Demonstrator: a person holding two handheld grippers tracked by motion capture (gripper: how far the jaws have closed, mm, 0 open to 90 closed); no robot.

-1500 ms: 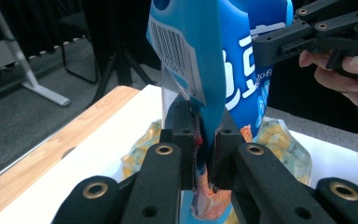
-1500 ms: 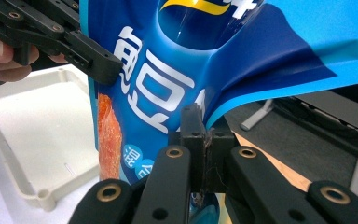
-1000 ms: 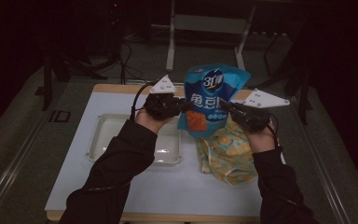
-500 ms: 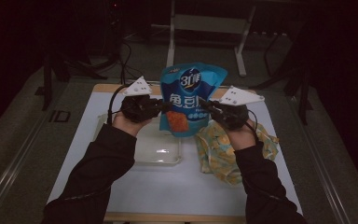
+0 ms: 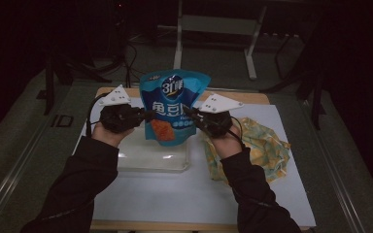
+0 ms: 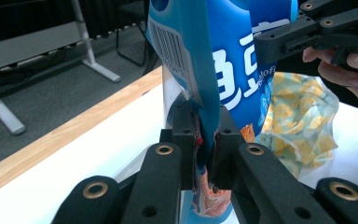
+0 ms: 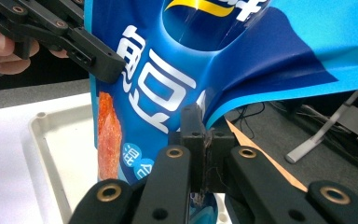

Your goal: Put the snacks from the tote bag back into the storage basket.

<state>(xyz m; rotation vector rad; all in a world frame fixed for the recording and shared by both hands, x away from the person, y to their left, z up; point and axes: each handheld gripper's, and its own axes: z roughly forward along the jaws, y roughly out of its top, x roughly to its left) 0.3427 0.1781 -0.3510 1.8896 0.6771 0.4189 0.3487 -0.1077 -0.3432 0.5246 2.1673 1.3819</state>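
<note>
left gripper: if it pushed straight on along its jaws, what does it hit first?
The left gripper is shut on the edge of the blue snack pouch, so it would press into that pouch at once. Beyond it, probably the right gripper clamped on the opposite edge; depth there is unclear.

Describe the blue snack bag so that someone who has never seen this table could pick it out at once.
Start at the white table and find the clear tray on its left half. Above the tray's right end, the blue snack bag hangs upright, pinched at its side edges by the left gripper and the right gripper. Unlike the crumpled yellow patterned bag lying flat to its right, it is glossy blue with large white characters.
</note>
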